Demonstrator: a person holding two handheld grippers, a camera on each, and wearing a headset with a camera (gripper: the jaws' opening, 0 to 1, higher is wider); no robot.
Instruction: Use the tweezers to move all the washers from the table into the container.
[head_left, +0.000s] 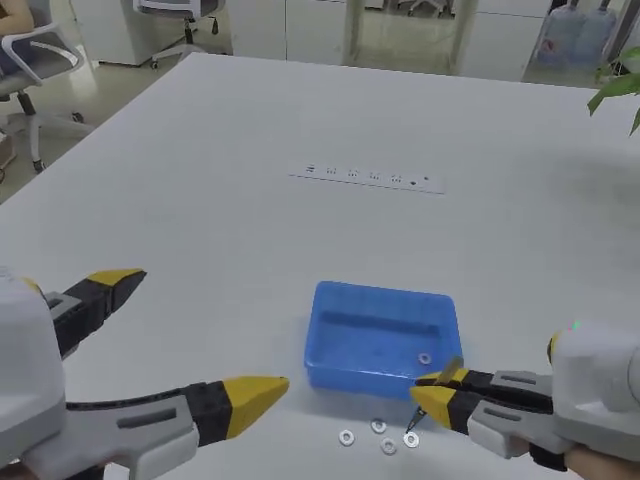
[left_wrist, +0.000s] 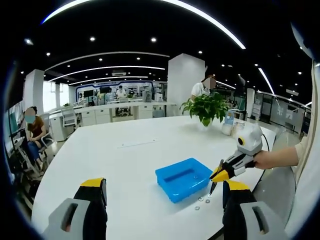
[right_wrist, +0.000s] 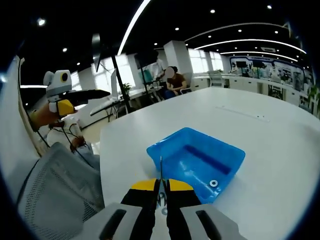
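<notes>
Washers, small flat silver metal rings (head_left: 378, 427): four lie loose on the white table top (head_left: 200, 180) at its near edge, just in front of the container; a fifth (head_left: 425, 358) lies inside it, by the near right corner.
Tweezers, thin dark metal (right_wrist: 160, 170): pinched in my right gripper, tips pointing down at the rightmost loose washer (head_left: 411, 439); I cannot tell whether they touch it.
My right gripper, black jaws with yellow tips (head_left: 428, 388): clenched on the tweezers, over the container's near right corner.
My left gripper, same make (head_left: 200, 335): released, jaws spread wide, holding nothing, left of the container and apart from it.
Container, shallow rectangular blue plastic tray (head_left: 385, 295): flat on the table, just behind the loose washers.
Power strip, long and white (head_left: 368, 178): mid-table, well beyond the container.
Plant, green and leafy (head_left: 618, 88): far right edge.
</notes>
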